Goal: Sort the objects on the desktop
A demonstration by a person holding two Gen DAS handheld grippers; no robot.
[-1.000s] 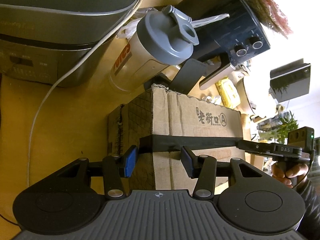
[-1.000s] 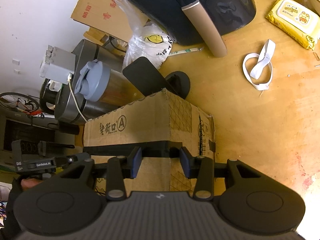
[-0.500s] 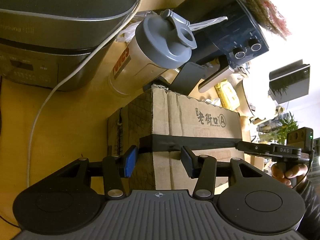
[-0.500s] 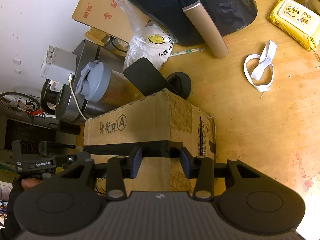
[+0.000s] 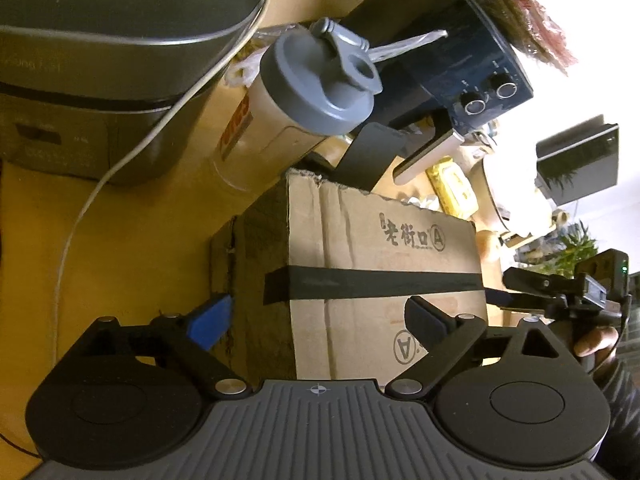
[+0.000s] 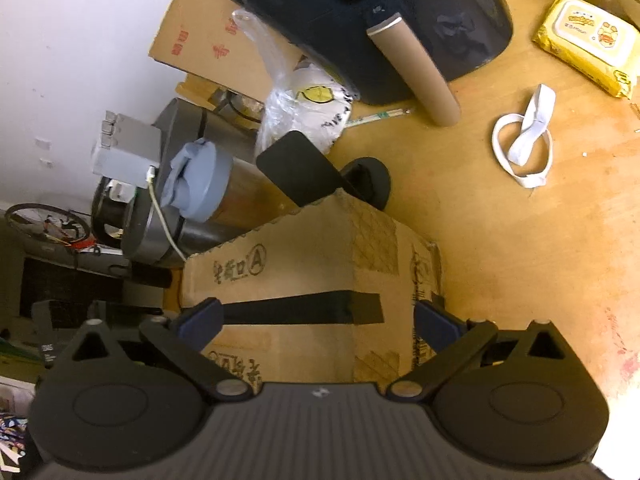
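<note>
A cardboard box (image 5: 384,256) sealed with black tape stands on the wooden desk, also in the right wrist view (image 6: 304,280). My left gripper (image 5: 320,320) is open at one end of the box, its fingers spread wide at the box's corner. My right gripper (image 6: 316,320) is open at the opposite end, its fingers apart on either side of the tape. The right gripper also shows at the far right of the left wrist view (image 5: 560,292). Neither gripper holds the box.
Behind the box stand a grey-lidded shaker bottle (image 5: 304,108), a dark rice cooker (image 5: 100,60) with a white cable, a black phone stand (image 6: 304,168) and a dark blue air fryer (image 6: 380,12). A white strap (image 6: 524,140) and yellow wipes pack (image 6: 588,44) lie on the desk.
Both grippers have opened wide from a narrower spread at the box's taped ends. The box has stayed in place on the desk.
</note>
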